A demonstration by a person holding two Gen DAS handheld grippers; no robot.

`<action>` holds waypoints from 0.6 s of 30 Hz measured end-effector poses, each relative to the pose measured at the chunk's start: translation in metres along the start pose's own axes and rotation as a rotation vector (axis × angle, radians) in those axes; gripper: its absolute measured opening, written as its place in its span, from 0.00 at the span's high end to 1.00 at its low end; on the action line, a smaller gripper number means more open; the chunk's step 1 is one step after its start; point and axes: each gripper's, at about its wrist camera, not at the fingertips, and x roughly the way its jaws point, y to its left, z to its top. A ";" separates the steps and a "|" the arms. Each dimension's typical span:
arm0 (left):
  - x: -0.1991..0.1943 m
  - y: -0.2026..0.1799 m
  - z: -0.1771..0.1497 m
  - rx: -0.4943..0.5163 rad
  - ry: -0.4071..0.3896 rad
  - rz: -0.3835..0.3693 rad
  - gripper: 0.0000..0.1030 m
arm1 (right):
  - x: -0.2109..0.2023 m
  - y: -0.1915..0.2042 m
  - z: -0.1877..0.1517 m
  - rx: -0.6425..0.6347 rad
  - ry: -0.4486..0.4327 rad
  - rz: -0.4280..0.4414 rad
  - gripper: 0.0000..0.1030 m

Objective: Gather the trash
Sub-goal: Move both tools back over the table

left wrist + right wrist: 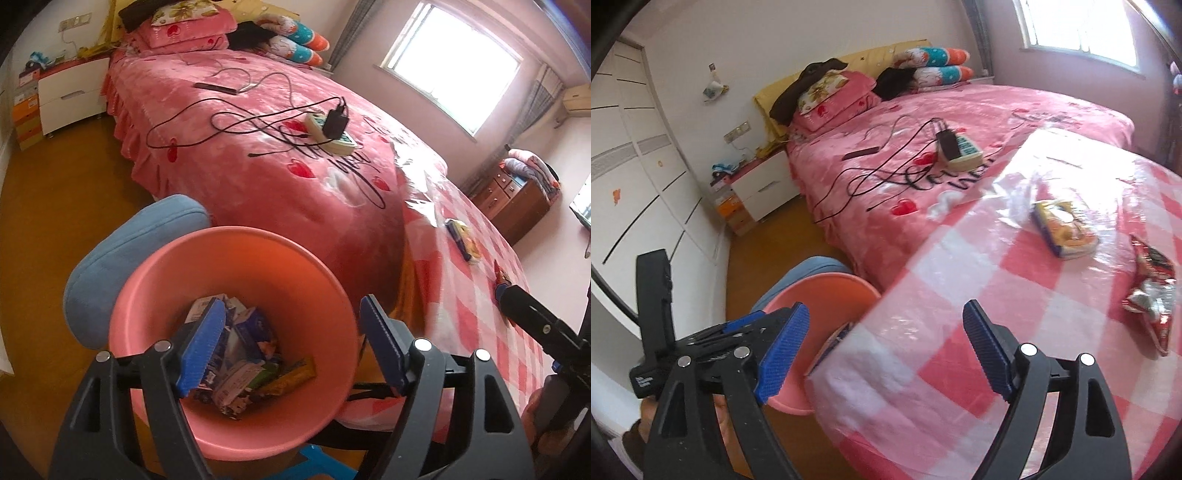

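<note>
A pink bin (pixel 236 258) stands by the table, holding several cartons and wrappers (pixel 240 354). My left gripper (pixel 291 347) is open and empty right above it. My right gripper (pixel 882 343) is open and empty over the near edge of the pink checked table (pixel 960 332). On the table lie a yellow and blue snack packet (pixel 1065 229) and a red foil wrapper (pixel 1150 291). The packet (pixel 463 238) and the right gripper's arm (pixel 532 314) show in the left wrist view. The bin (pixel 827 291) shows in the right wrist view.
A pink bed (pixel 266 147) behind the table carries a power strip (pixel 330 134), black cables and a remote. A blue cushion (pixel 122 254) sits beside the bin. A white nightstand (pixel 70 92) and a wooden dresser (pixel 513 199) stand by the walls.
</note>
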 end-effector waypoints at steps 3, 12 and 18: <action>-0.001 -0.009 0.000 0.012 0.008 -0.013 0.26 | -0.008 -0.009 -0.002 0.007 -0.013 -0.026 0.18; 0.001 -0.042 -0.003 0.063 0.025 -0.043 0.26 | -0.026 -0.035 -0.007 0.027 -0.046 -0.095 0.12; 0.002 -0.063 -0.007 0.103 0.042 -0.050 0.26 | -0.036 -0.058 -0.011 0.063 -0.060 -0.138 0.12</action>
